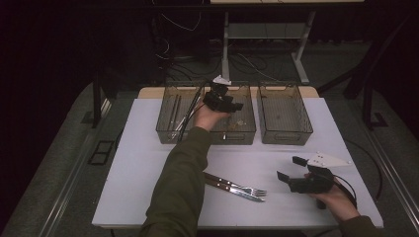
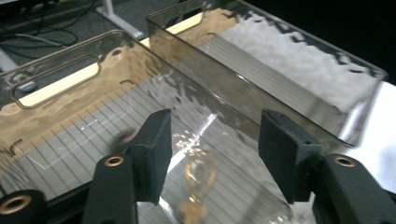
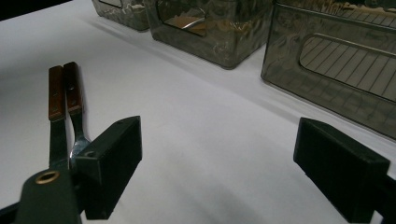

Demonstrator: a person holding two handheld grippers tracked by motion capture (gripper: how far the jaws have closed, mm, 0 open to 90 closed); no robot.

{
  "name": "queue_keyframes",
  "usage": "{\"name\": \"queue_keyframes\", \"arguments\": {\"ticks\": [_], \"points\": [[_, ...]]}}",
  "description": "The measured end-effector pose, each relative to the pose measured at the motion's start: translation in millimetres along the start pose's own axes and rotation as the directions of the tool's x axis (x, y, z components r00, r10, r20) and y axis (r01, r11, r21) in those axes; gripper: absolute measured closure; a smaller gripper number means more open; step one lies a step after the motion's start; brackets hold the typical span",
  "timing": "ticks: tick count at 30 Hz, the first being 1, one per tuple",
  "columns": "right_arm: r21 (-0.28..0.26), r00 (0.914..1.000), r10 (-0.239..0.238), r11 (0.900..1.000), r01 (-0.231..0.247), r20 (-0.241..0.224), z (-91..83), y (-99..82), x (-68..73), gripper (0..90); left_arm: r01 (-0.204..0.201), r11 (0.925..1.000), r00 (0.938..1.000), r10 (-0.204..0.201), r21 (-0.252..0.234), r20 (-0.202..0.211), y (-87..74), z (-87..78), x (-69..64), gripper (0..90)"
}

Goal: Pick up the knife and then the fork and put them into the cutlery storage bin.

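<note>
While my left gripper (image 1: pixel 232 105) hangs over the middle bin (image 1: pixel 247 133), its fingers (image 2: pixel 154 144) stand released, with nothing between them. Below them, on the ribbed floor of that bin, lies a blurred golden piece (image 2: pixel 198 179); I take it for a spoon, but the wavy plastic and the glare smear it, and its lower end is cut off at the frame edge. Its rounded end points away from the fingers, its long axis running roughly along the line of the gripper. A few thin utensils (image 1: pixel 174 109) lie lengthwise at the left end of the bin, too dim to name.

Right of the middle bin stands a second bin (image 1: pixel 285 133), whose contents I cannot make out.

Near the front of the desk (image 1: pixel 148 148), well apart from the middle bin, lie a knife (image 1: pixel 225 187) and a fork (image 1: pixel 242 187) side by side and touching, wooden handles to the left, tips to the right. My sleeve covers the handle ends in the high view.

My right gripper (image 1: pixel 291 170) rests farther right of them, fingers (image 3: pixel 112 163) spread wide and empty, aimed toward that cutlery.
</note>
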State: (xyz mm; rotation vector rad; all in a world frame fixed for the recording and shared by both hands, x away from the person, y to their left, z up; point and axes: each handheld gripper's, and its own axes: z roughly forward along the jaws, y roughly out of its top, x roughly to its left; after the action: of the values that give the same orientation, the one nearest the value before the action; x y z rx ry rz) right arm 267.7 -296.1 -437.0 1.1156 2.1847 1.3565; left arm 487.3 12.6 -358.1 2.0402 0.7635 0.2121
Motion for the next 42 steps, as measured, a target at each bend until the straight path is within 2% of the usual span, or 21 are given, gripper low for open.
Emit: {"name": "queue_keyframes", "arguments": {"ticks": [1, 5, 11, 13, 21, 26, 29, 34, 37, 39, 41, 42], "points": [[0.002, 1.0000, -0.001, 1.0000, 0.001, -0.002, 0.2, 0.1, 0.0, 15.4, 0.002, 1.0000, 1.0000, -0.001, -0.005, 0.008, -1.6, -4.1, -2.3, 39.5], [0.012, 1.0000, -0.002, 0.9999, 0.002, -0.003, 0.9, 0.1, 0.2, 15.4, -0.033, 0.9992, 0.9989, 0.034, -0.021, 0.033, -11.3, -23.0, -10.6, 34.3], [0.012, 1.0000, 0.008, 0.9999, -0.008, -0.003, 1.5, 0.3, 0.6, 15.4, -0.044, 0.9978, 0.9968, 0.047, -0.051, 0.065, -30.5, -50.9, -24.4, 27.8], [0.016, 0.9999, 0.006, 0.9999, -0.006, -0.011, 1.5, 0.5, 0.5, 15.5, -0.055, 0.9975, 0.9954, 0.059, -0.044, 0.076, -38.0, -59.0, -29.0, 24.9], [0.044, 0.9998, 0.007, 0.9990, -0.006, -0.019, 1.6, 2.1, 1.3, 15.4, -0.098, 0.9943, 0.9903, 0.102, -0.042, 0.094, -75.8, -90.0, -45.9, 17.8], [0.056, 0.9997, 0.016, 0.9983, -0.014, -0.020, 2.1, 2.8, 1.3, 15.5, -0.079, 0.9959, 0.9906, 0.084, -0.044, 0.108, -104.1, -101.5, -52.4, 18.6], [0.059, 0.9998, 0.016, 0.9981, -0.015, -0.016, 2.5, 2.5, 1.3, 15.5, -0.067, 0.9969, 0.9912, 0.071, -0.042, 0.112, -119.2, -105.1, -53.7, 23.6], [0.061, 0.9999, 0.006, 0.9981, -0.005, -0.014, 3.6, 1.8, 2.5, 15.4, -0.051, 0.9986, 0.9901, 0.053, -0.012, 0.130, -139.3, -103.2, -53.6, 42.8], [0.068, 0.9999, 0.002, 0.9977, -0.001, -0.016, 4.0, 1.4, 3.2, 15.4, -0.068, 0.9975, 0.9886, 0.065, 0.018, 0.136, -149.4, -99.7, -56.6, 57.2], [0.067, 0.9998, -0.001, 0.9977, 0.002, -0.017, 4.2, 1.1, 3.6, 15.4, -0.095, 0.9943, 0.9874, 0.088, 0.049, 0.132, -153.5, -96.4, -58.3, 65.4], [0.068, 0.9999, -0.001, 0.9977, 0.002, -0.016, 4.2, 0.9, 3.9, 15.4, -0.102, 0.9918, 0.9831, 0.089, 0.077, 0.160, -156.7, -91.8, -59.4, 75.0], [0.067, 0.9999, -0.001, 0.9977, 0.002, -0.016, 4.2, 0.7, 4.0, 15.5, -0.113, 0.9887, 0.9825, 0.096, 0.098, 0.159, -157.7, -88.9, -61.1, 77.7]]}}
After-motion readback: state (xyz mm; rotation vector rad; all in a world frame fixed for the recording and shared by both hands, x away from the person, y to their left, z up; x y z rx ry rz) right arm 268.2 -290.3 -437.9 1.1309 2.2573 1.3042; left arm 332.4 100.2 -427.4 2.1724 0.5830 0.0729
